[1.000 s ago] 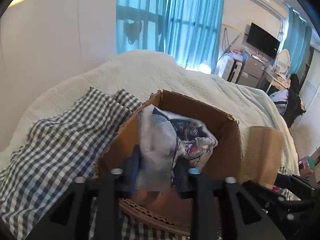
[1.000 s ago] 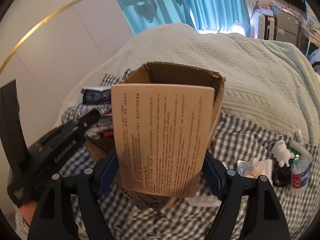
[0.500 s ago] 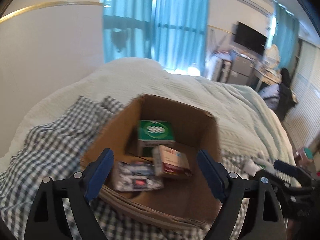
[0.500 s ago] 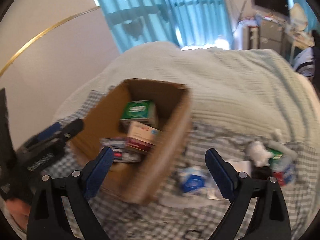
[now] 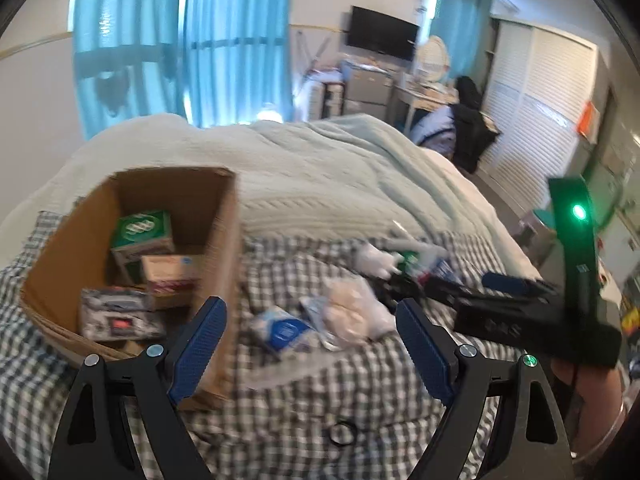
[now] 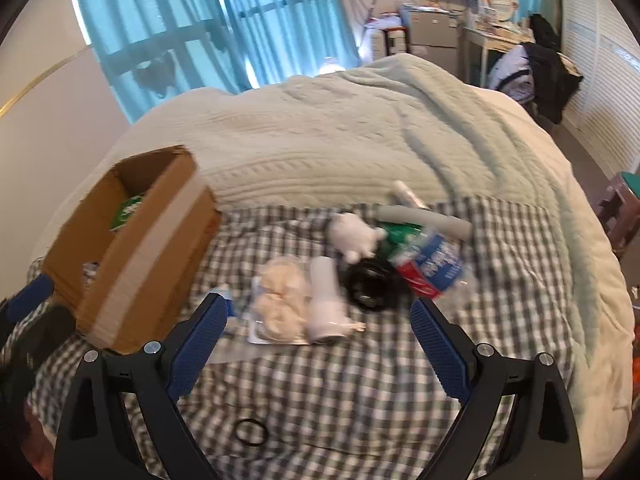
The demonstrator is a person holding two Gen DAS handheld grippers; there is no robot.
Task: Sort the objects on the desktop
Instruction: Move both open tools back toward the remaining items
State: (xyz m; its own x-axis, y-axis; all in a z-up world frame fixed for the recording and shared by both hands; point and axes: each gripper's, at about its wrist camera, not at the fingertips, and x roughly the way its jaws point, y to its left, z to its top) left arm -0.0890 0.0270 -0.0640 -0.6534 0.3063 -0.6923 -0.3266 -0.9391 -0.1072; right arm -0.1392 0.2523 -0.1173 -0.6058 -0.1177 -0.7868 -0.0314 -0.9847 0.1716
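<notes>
Both grippers have swung off the cardboard box (image 5: 132,264) toward the pile on the checked cloth (image 6: 360,380); a second ago the left gripper (image 5: 310,344) held a packet over the box and the right gripper (image 6: 320,340) a card, and now both are spread wide and empty. That box sits at left of both views, with a green carton (image 5: 142,232) and other packs inside. Next pick looks like the white bottle (image 6: 326,304) or pale bag (image 6: 280,300) at centre: approach low, straddle one item only, avoid snagging cloth. Motion blur smears the labels, and the pile beside the black ring-shaped thing (image 6: 370,284) is hard to separate
</notes>
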